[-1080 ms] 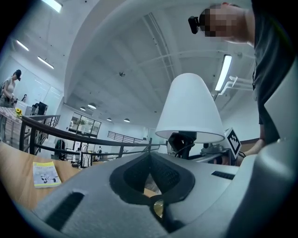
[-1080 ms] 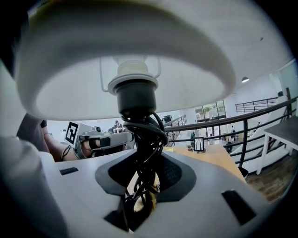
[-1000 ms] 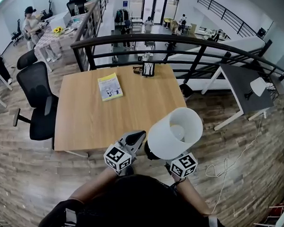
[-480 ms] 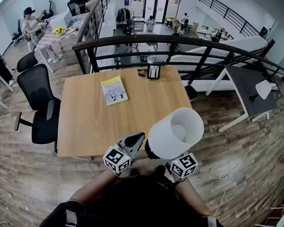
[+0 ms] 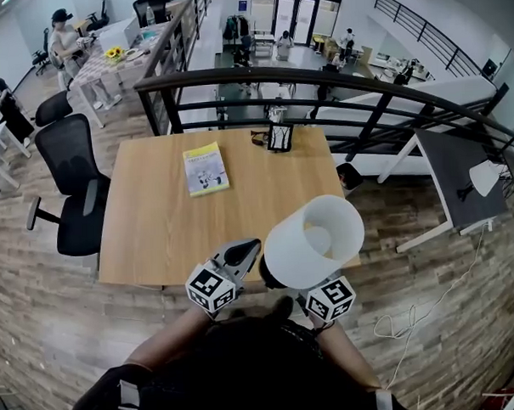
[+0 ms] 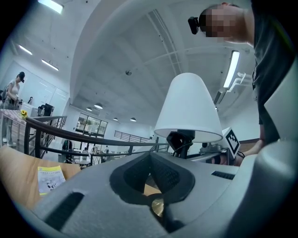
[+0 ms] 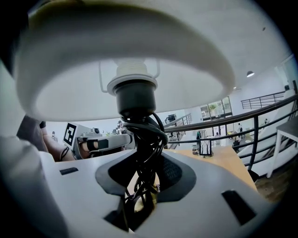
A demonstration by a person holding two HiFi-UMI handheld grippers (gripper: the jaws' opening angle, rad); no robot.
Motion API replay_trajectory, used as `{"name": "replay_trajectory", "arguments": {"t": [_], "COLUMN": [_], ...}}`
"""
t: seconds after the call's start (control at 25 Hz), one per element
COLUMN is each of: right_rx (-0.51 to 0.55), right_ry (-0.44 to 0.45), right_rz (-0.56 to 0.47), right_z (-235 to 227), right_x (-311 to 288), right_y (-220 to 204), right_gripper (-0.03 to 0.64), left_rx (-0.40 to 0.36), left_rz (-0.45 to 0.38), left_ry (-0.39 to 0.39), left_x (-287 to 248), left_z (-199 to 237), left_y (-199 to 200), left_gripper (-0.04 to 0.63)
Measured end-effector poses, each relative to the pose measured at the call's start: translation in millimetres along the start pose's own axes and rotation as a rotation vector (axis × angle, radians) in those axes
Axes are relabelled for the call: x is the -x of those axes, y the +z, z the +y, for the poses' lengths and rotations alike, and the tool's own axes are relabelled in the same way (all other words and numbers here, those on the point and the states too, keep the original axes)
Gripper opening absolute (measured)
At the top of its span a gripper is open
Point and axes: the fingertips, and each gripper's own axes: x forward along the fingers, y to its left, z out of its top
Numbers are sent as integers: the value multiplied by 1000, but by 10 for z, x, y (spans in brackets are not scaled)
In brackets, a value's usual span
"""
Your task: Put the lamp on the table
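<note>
1. your right gripper (image 7: 148,163): its fingers are closed on the dark stem of the lamp (image 7: 125,51), just below the bulb socket, with the black cord (image 7: 142,135) wound round the stem and pinched in between the pads.
2. your left gripper (image 6: 150,155): its fingers are drawn together at the tips, with nothing between them; it sits just left of the lamp, apart from it.
3. the lamp, head view (image 5: 314,240): upright in your right gripper, white shade opening upward toward the camera and bulb visible inside. the shade overlaps the near right corner of the bench (image 5: 156,230). whether the base touches the bench cannot be told, as the shade hides it.
4. both marker cubes sit at the near edge of the bench, with your forearms below them.
5. bench top: a yellow book (image 5: 206,169) lies flat left of centre toward the far side; a small black holder (image 5: 279,137) stands at the far edge.
6. surroundings: a black office chair (image 5: 73,178) stands at the left of the bench; a dark railing (image 5: 319,74) curves behind it.
</note>
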Motion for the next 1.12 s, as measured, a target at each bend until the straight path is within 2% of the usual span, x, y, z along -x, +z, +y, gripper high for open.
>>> {"name": "replay_trajectory", "arguments": {"t": [0.32,0.72,1.12], "right_rx": [19,49,16], "right_ry": [67,125,122], "right_rz": [9,17,42], "right_z": [-571,-1393,-1876], "right_x": [55,376,470], "right_y": [172,273,215], "right_gripper": [119,119,120], "left_rx": [-4,-9,7], "left_rz": [-16,-34,-9], "left_ry": [62,135,161], "left_x": [-600,-1349,-1703], "left_z": [4,-249,-245], "left_y": [43,-28,-135], "left_gripper": [8,8,8]}}
